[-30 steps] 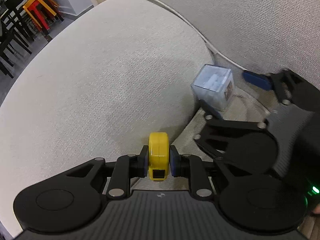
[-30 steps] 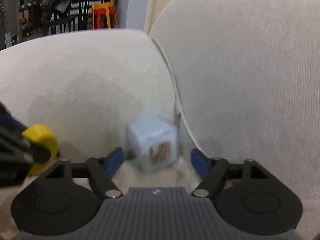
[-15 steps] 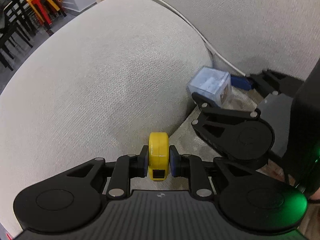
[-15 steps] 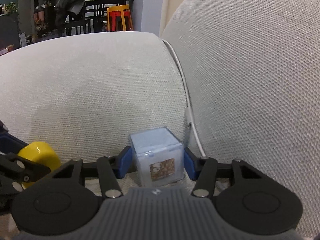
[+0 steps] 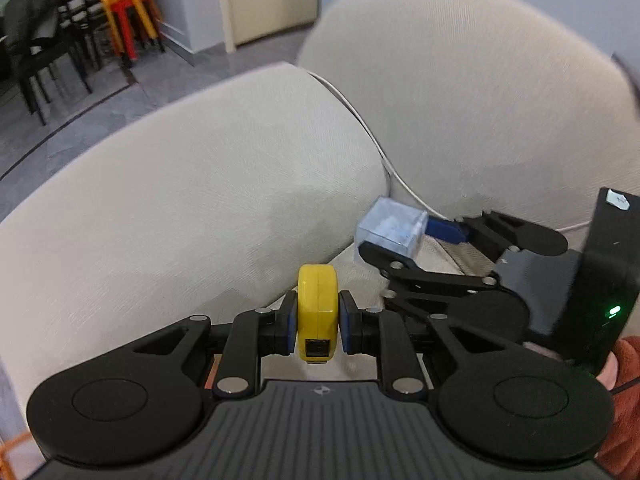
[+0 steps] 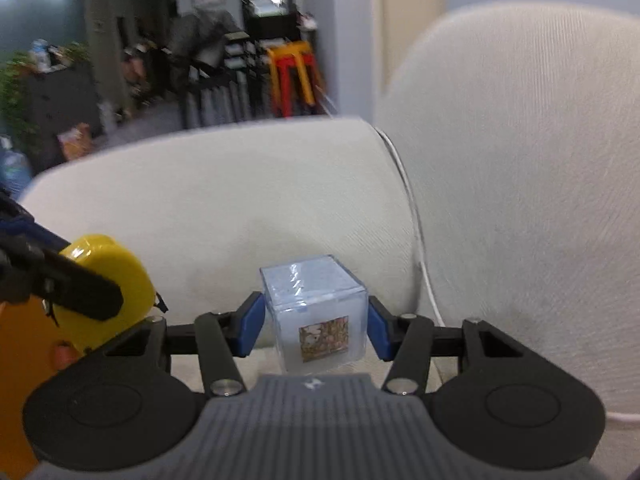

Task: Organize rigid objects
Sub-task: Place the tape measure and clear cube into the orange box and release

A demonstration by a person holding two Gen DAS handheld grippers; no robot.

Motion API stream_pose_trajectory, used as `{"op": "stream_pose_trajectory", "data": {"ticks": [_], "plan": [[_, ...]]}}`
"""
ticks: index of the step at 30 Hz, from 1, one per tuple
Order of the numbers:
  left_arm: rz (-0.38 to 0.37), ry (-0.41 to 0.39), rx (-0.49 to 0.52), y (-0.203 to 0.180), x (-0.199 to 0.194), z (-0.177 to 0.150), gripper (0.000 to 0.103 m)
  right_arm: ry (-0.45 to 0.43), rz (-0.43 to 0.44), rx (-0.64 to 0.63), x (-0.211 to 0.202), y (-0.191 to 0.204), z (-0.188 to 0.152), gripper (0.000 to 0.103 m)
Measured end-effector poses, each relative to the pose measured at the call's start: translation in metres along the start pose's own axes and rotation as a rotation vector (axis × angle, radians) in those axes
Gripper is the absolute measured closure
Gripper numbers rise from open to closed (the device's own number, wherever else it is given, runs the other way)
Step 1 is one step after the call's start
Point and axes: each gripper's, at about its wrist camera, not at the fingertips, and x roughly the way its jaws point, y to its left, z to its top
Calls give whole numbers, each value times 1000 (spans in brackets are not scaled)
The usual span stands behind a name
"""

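Note:
My left gripper (image 5: 318, 320) is shut on a yellow tape measure (image 5: 317, 312) and holds it above the sofa seat. The tape measure also shows at the left of the right wrist view (image 6: 108, 280). My right gripper (image 6: 314, 328) is shut on a clear plastic cube box (image 6: 316, 312) with a small picture label on its front, lifted off the seat. In the left wrist view the box (image 5: 390, 232) sits between the right gripper's blue pads (image 5: 444, 230), to the right of the tape measure.
A light grey sofa armrest (image 5: 180, 200) and back cushion (image 5: 480, 100) fill the view. A white cable (image 5: 360, 120) runs down the crease between them. Beyond the armrest are grey floor, dark chairs and red and yellow stools (image 5: 128, 16).
My right gripper closed on the clear box and lifted it off the seat. Both grippers rose and tilted up, so more of the room shows. The left gripper kept its hold on the tape measure.

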Motion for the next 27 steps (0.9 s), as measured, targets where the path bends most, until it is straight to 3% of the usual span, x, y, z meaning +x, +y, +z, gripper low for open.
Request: {"op": "stream_pose_trajectory", "data": {"ticks": [4,9,12,16,20,27], "plan": [[17,-28,-66,20,-41,-32,81,-9,148,1,-44,23,9,49],[53,-34,-159,49,-80,-75,81,-5,359,-100,-85,69,28,49],[73,-24,-232,71,-95,-103,81,72,453,-235,-95,108,33,49],[62,-9,-324,95,-106,-137,81,261,530,-371,-89,152,33,49],[37,-13,-399,110,-111,-165,81,432,517,-479,-72,187,28,49],[2,-8,-472,132,-117,-201,81,654,406,-587,-42,228,14,49]]}}
